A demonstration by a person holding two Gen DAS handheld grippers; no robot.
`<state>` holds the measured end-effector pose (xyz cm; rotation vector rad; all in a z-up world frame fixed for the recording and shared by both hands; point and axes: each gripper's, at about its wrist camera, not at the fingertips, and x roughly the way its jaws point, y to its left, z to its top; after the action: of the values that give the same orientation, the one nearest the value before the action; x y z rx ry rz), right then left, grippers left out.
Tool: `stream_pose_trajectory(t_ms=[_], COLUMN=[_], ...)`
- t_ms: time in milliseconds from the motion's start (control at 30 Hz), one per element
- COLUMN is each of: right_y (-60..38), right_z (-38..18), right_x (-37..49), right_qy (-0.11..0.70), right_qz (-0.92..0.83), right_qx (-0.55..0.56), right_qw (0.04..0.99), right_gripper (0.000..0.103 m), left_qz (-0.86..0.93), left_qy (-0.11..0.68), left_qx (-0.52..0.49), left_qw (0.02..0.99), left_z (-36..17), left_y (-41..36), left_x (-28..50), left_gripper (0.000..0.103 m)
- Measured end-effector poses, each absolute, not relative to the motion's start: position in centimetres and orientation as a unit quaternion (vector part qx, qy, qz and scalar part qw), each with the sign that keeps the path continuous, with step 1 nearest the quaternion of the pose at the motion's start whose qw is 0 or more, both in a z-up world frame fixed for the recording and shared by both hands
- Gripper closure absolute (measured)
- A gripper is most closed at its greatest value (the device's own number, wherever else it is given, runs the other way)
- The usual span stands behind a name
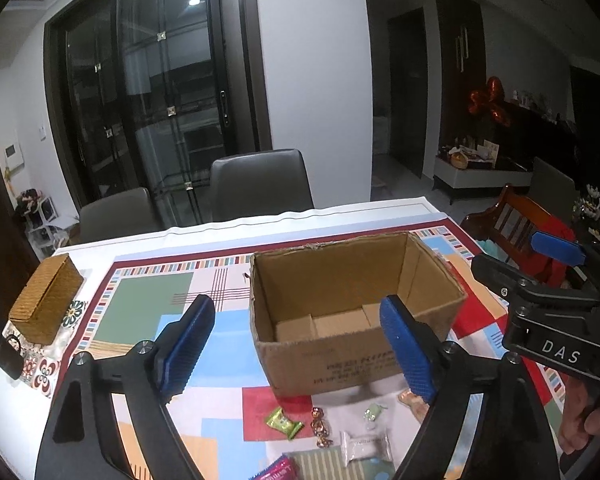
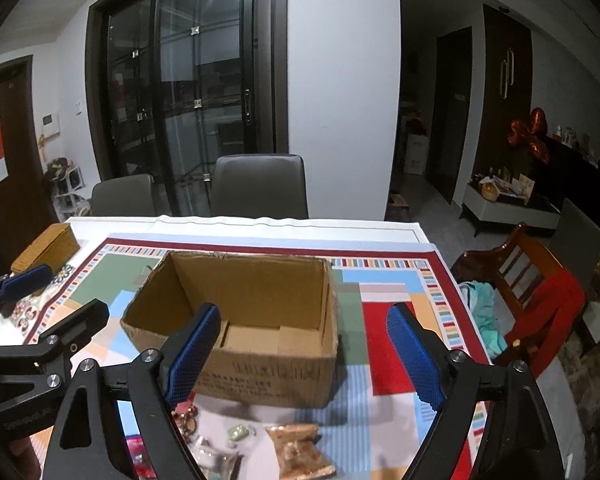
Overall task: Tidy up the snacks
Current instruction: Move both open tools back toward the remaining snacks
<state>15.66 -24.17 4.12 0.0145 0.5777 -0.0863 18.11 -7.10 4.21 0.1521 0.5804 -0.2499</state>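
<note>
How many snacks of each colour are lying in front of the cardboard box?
Green: 2, the bright green packet and the pale green candy
Gold: 2, the gold packet and the gold twisted candies
Pink: 1, the pink packet
Clear: 1, the clear packet
Total: 6

Straight beyond the jaws: two grey chairs (image 2: pixel 260 186), dark glass doors (image 2: pixel 180 92). White pillar (image 2: pixel 340 80) alongside. Far right, wooden chair (image 2: pixel 516 264).
</note>
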Motion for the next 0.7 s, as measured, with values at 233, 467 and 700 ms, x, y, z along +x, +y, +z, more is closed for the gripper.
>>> stream_pose_trajectory(t_ms=[233,467,700], right_y=[-24.4,-24.5,-24.1], right_z=[4.1,3.5,2.3], right_x=[13.5,12.0,10.6], right_qy=[0.282,0.285,0.29], right_qz=[-0.046,-0.05,-0.053], right_qx=[0.013,0.014,0.006], right_qw=[0.958,0.957,0.955], right_gripper=[0.017,0.017,0.017], left_qz=[-0.128,-0.126,-0.12], left_qy=[0.287,0.289,0.295], left_qx=[0.074,0.077,0.081], left_qw=[0.947,0.946,0.944], left_z=[3.7,2.9,1.5], left_y=[-7.1,-6.7,-6.2], left_x=[16.1,14.0,12.4], left_gripper=[0.016,0.016,0.016])
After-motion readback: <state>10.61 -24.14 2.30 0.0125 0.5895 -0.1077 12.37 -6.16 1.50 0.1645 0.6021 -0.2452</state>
